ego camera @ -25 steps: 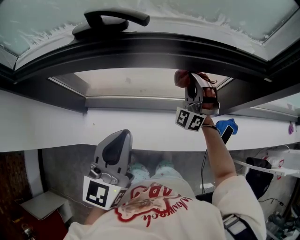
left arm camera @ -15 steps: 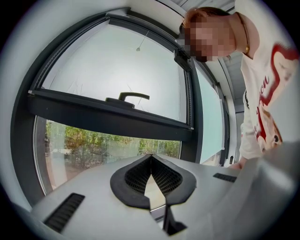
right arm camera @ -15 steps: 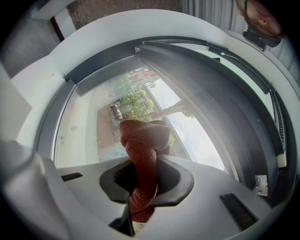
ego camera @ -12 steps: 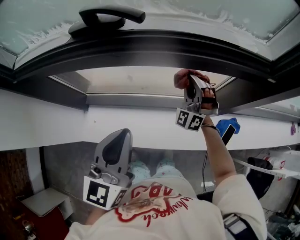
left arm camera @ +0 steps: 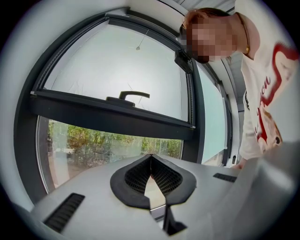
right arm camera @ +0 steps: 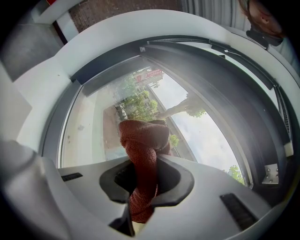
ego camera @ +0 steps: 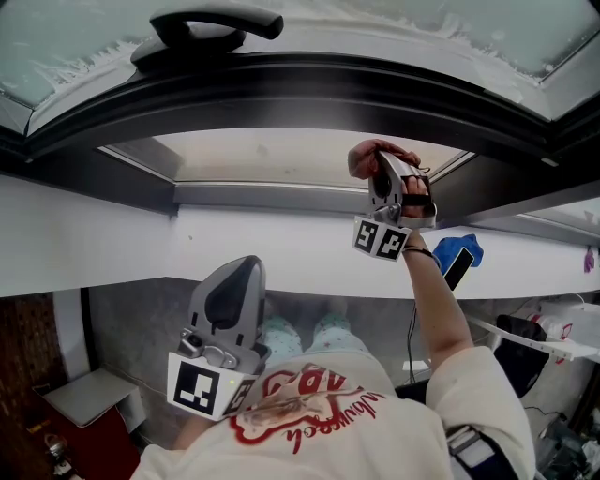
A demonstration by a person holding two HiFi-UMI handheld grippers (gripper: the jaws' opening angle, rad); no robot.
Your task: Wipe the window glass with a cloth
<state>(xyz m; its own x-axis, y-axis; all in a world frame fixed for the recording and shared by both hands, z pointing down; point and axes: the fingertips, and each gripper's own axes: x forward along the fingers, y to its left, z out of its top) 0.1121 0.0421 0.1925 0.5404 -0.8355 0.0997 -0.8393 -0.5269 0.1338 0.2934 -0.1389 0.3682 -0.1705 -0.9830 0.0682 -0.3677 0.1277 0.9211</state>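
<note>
Glass point(right arm camera: 187, 117) of the lower pane fills the right gripper view, with trees and sky showing through it. In the head view the pane sits at 12 o'clock, under the dark frame point(ego camera: 309, 89) and above the white sill point(ego camera: 94, 244).

The right arm reaches up from 5 o'clock, elbow partly bent. It holds the right gripper point(right arm camera: 145, 164) at 1 o'clock, nose toward the pane and marker cube facing the camera. The left gripper point(left arm camera: 151, 159) is held low at 7 o'clock, close to the chest and pointing up at the window. Its jaws are pressed together at the tips with nothing between them.

The right jaws pinch the red cloth point(right arm camera: 143, 140). It is bunched into a wad that sticks out past the tips toward the glass at 12 o'clock in that view. Whether the wad touches the pane or stops just short, I cannot tell. The handle point(ego camera: 211, 28) lies at 11 o'clock on the upper sash, untouched.

The step in hand looks like the wipe of the lower pane. The next move likely calls for pressing the wad onto the glass and sweeping it across, with a firm pinch so the cloth does not slip out
</note>
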